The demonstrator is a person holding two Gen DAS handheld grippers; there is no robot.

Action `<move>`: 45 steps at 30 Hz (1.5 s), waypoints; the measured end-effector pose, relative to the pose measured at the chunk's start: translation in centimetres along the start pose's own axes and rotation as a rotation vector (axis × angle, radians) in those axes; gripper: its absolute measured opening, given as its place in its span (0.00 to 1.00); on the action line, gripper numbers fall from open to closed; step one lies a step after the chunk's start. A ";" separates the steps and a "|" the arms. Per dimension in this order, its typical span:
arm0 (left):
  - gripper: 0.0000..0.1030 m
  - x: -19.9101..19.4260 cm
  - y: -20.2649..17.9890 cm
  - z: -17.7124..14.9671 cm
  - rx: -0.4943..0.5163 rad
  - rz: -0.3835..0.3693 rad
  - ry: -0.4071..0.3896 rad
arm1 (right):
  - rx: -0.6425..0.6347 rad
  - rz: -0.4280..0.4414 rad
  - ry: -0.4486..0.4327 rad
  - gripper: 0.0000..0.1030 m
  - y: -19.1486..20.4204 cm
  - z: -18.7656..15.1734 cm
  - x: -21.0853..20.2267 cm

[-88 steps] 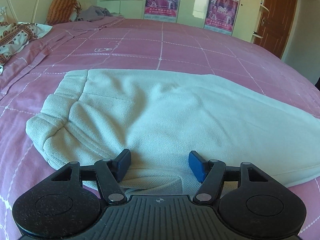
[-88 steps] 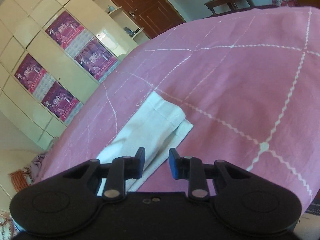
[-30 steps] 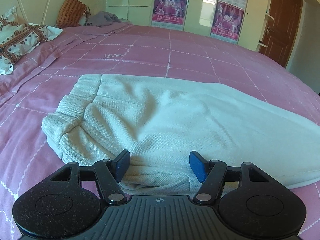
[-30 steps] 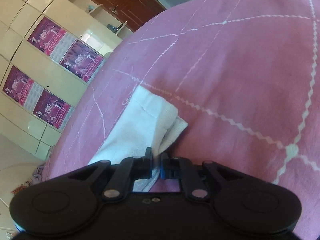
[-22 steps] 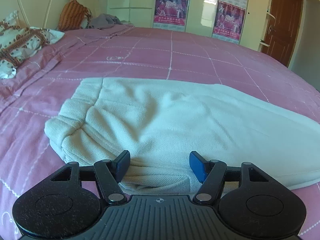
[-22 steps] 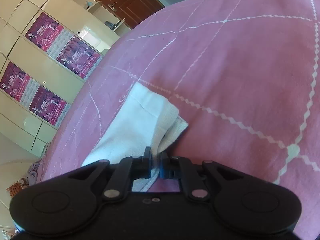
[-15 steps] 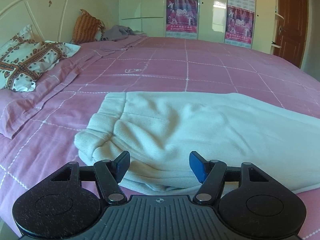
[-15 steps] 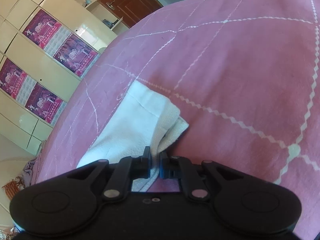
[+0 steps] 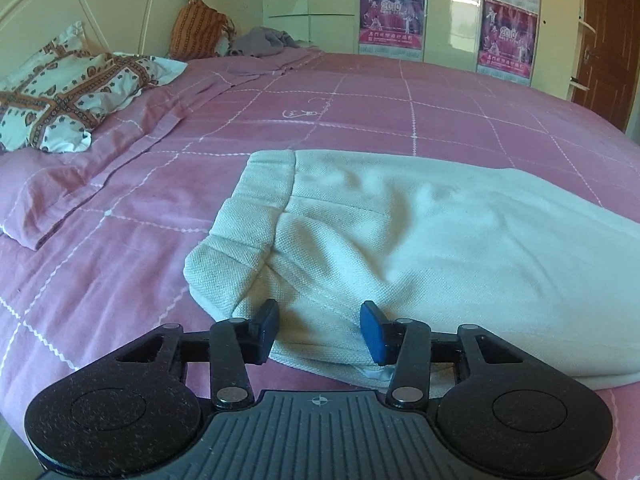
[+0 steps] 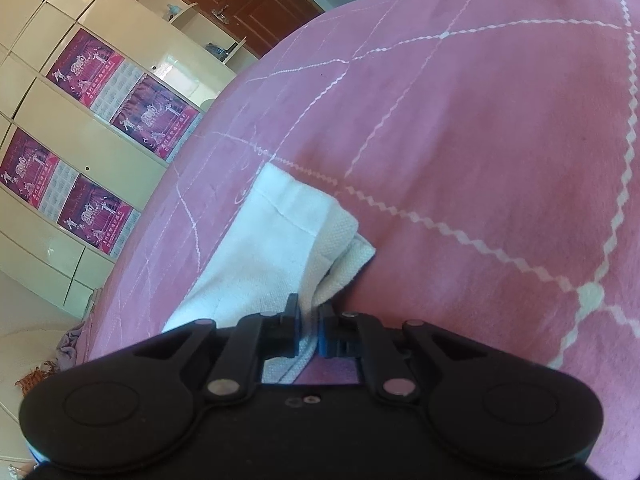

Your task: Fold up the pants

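Pants (image 10: 276,236) (hem) between right gripper (image 10: 309,330) pads

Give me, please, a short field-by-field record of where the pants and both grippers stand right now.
garment: cream pants, laid flat and doubled on the pink bedspread
waistband: bunched, at the left in the left wrist view
left gripper: open, jaws straddling the near edge by the waistband, not closed on it
right gripper: shut on the cuff end
background: patterned pillow, wardrobe posters

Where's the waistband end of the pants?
In the left wrist view the waistband lies left of centre on the pink bedspread, just ahead of the open left tongs.
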State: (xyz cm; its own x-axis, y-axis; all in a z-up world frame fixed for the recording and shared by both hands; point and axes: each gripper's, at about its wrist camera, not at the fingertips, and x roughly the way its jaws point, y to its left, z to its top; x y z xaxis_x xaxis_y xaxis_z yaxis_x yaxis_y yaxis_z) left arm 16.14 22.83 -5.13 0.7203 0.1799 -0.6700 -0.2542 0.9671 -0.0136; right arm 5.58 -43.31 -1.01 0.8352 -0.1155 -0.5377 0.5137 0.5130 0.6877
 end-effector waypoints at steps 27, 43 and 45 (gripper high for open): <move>0.12 1.1 9.2 -0.4 -0.548 -0.139 -0.104 | 0.053 0.067 -0.023 0.11 -1.7 -0.3 -0.7; 0.39 -2.6 3.4 3.3 -0.155 -0.148 -0.201 | -0.256 -0.017 -0.206 0.24 3.4 0.2 -3.9; 0.39 -1.3 0.2 4.0 -0.075 -0.187 -0.173 | -0.370 0.006 -0.132 0.21 6.4 0.2 -1.9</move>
State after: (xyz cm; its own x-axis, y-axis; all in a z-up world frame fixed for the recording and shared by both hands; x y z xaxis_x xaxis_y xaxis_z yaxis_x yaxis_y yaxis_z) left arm 17.73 23.49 -1.29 0.8573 0.0341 -0.5137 -0.1492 0.9714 -0.1845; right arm 7.37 -39.94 4.50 0.8683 -0.2080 -0.4503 0.4236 0.7832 0.4551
